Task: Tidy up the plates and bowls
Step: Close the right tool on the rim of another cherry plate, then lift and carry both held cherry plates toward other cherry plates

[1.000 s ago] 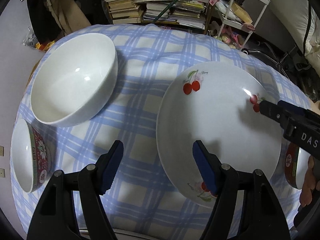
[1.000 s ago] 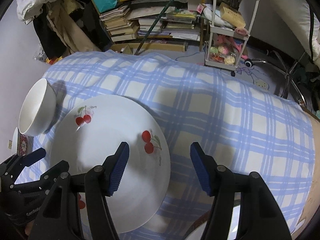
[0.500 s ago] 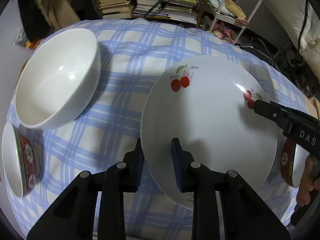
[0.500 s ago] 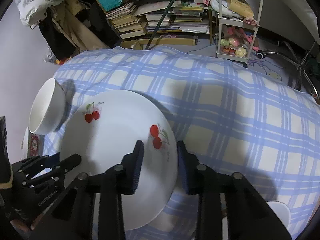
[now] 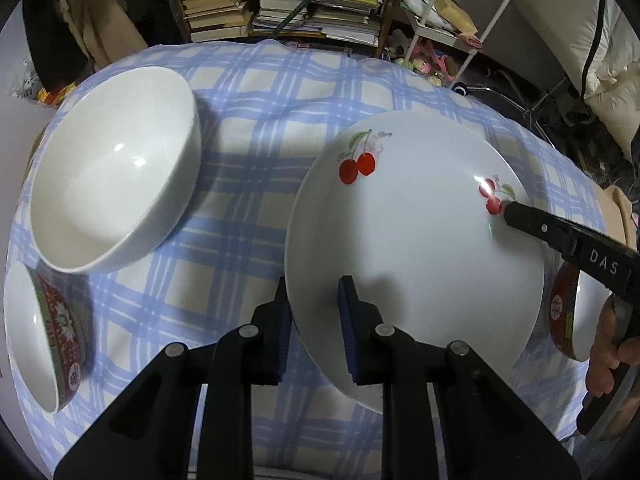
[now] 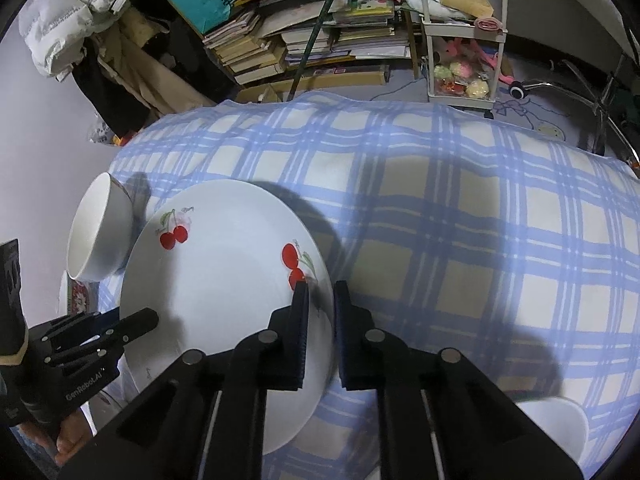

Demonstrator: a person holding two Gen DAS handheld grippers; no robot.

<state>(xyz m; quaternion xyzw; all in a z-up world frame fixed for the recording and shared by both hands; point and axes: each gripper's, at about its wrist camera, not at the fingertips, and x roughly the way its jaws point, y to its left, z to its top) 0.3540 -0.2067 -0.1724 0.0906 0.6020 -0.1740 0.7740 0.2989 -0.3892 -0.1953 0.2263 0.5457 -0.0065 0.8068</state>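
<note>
A white cherry-print plate (image 5: pixel 416 240) is held above the blue checked tablecloth (image 5: pixel 248 200). My left gripper (image 5: pixel 314 320) is shut on the plate's near left rim. My right gripper (image 6: pixel 320 320) is shut on the plate's (image 6: pixel 224 280) right rim, and its finger shows in the left wrist view (image 5: pixel 532 224) on the plate's far side. A large white bowl (image 5: pixel 112 184) stands to the left of the plate, and it also shows in the right wrist view (image 6: pixel 98 236).
A red patterned bowl (image 5: pixel 44 336) lies at the left table edge. Another red patterned bowl (image 5: pixel 568 312) sits under the plate's right side. A white bowl (image 6: pixel 560 428) is at the near right. Book stacks (image 6: pixel 304 36) and a white trolley (image 6: pixel 464 44) stand behind the table.
Both grippers went from wide open to shut on opposite rims of the plate. The plate has risen off the cloth and tilted slightly.
</note>
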